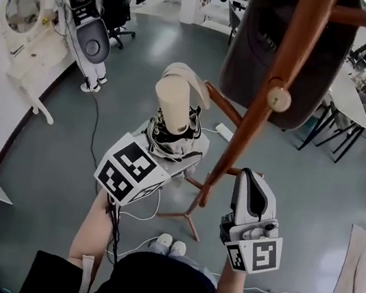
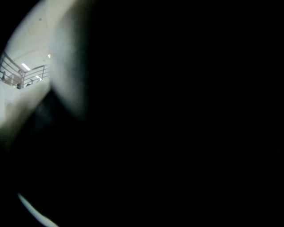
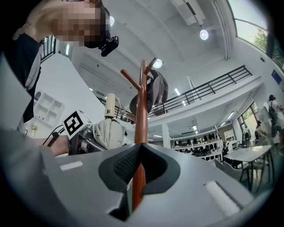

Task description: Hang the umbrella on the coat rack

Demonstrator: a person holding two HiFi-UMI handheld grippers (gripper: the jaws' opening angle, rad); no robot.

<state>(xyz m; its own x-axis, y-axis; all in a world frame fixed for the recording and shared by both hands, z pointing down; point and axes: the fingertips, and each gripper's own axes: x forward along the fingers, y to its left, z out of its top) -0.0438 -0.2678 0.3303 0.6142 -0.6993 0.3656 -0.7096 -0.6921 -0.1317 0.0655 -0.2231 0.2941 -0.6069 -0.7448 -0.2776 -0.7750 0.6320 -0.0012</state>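
A folded umbrella (image 1: 174,137) with pale fabric, dark trim and a beige handle (image 1: 173,104) stands upright, handle up, in my left gripper (image 1: 165,150), which is shut on its bundled fabric. In the left gripper view nearly everything is black, blocked by the umbrella. The right gripper view shows the umbrella (image 3: 108,131) and the left gripper (image 3: 84,142) to the left of the brown wooden coat rack pole (image 3: 141,102). My right gripper (image 1: 251,176) points upward just right of the pole (image 1: 258,113); its jaws (image 3: 140,145) meet at the tips with nothing between them.
A dark bag (image 1: 269,45) hangs from the rack's top, above a round-ended peg (image 1: 278,98). The rack's legs (image 1: 189,213) spread on the grey floor near my shoes (image 1: 171,245). People (image 1: 86,22) stand at the back left; tables and chairs (image 1: 357,102) are at the right.
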